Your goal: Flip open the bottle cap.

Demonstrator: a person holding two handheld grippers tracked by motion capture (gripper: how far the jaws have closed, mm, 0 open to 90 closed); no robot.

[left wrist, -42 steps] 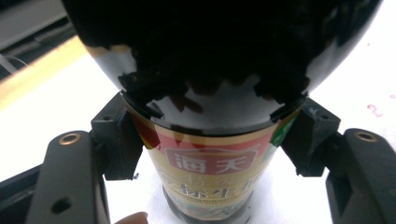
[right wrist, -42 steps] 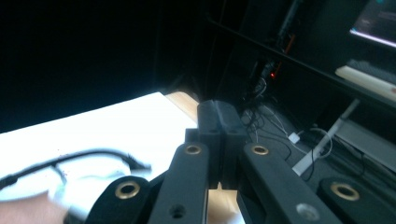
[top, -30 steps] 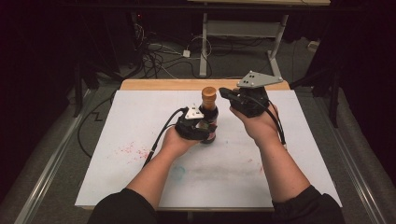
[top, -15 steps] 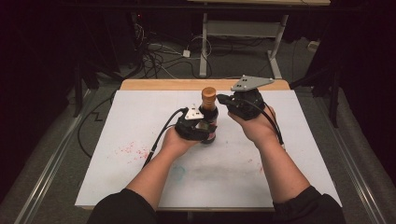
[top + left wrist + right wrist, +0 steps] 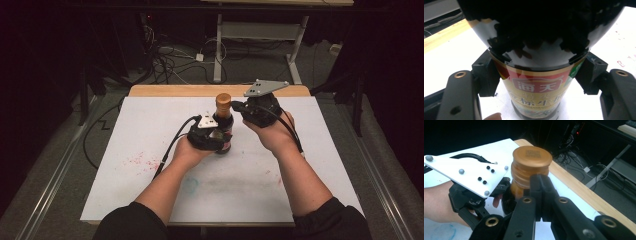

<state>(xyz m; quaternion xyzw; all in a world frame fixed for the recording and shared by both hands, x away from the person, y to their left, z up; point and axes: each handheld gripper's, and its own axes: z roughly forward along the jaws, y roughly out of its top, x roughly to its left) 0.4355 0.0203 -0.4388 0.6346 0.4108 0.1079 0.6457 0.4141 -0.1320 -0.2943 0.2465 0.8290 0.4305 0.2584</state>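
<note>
We note a dark room: grey floor (image 5: pixel 60 150), tangled cables (image 5: pixel 172 57) at eleven o'clock, a desk frame (image 5: pixel 260 35) at twelve.

One soy sauce bottle (image 5: pixel 223 131) stands on one white table (image 5: pixel 320 150), with one brown cap (image 5: pixel 223 99). Two grippers are present: the left gripper (image 5: pixel 212 135) at the bottle's 8 o'clock, the right gripper (image 5: pixel 239 106) at its 2 o'clock.

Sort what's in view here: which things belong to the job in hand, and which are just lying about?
In the job:
- bottle, upright on the table
- its brown cap
- left gripper, shut on the bottle's body
- right gripper, shut, jaw tips at the cap

Just lying about:
- red stains on the white table
- cables on the floor
- desk frame behind
</note>
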